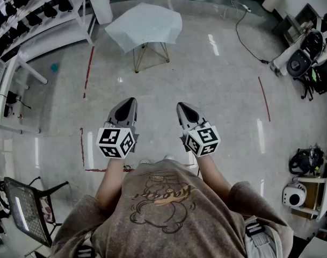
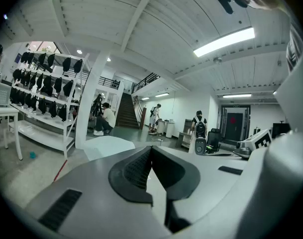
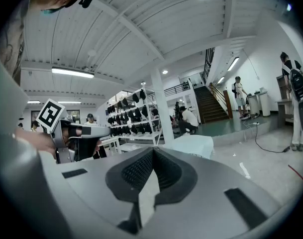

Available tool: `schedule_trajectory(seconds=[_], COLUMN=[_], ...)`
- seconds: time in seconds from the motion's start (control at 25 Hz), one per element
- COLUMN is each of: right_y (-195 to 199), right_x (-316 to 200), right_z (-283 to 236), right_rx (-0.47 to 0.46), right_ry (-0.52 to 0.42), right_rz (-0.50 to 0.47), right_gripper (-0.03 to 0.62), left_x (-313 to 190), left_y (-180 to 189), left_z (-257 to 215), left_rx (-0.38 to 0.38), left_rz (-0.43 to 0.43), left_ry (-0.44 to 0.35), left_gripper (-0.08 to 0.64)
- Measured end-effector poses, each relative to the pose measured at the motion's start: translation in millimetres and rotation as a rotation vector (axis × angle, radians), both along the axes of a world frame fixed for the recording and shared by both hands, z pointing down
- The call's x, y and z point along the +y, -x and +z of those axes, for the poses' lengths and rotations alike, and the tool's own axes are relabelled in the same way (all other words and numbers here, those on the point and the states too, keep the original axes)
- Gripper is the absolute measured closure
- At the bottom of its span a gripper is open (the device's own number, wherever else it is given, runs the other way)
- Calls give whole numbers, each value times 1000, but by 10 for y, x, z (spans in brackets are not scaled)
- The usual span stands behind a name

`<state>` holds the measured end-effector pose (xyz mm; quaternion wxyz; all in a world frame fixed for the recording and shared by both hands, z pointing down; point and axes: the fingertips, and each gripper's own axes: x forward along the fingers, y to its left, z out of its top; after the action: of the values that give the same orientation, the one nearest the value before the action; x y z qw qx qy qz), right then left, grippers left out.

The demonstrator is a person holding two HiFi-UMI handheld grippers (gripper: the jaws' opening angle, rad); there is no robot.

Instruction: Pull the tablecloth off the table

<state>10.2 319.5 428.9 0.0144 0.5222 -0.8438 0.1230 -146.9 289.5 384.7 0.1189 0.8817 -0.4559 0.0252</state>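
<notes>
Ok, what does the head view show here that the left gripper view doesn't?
Only the head view: the gold table legs, red floor tape, and the left gripper and right gripper from above, well short of those legs. Only the left gripper view: a staircase, people near it, ceiling lights, and its own jaws closed on nothing. Both: the white tablecloth still draped in place, the pillar and the shelving rack.

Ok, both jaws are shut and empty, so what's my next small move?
Probably step forward toward the tablecloth: it drapes the gold-legged table well ahead across the floor, and the left gripper and right gripper, both shut on nothing, hang far short of it.
</notes>
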Motion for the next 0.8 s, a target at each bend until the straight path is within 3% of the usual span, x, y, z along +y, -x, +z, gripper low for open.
schedule_trajectory(seconds=[0.8], right_y=[-563], right_x=[-83], right_z=[246], right_rx=[-18], right_ry=[24], right_rz=[-25], right_gripper=[588], left_x=[-132], left_y=[-435], left_z=[-18], left_rx=[-15], left_rz=[-43], left_ry=[-46], left_gripper=[541])
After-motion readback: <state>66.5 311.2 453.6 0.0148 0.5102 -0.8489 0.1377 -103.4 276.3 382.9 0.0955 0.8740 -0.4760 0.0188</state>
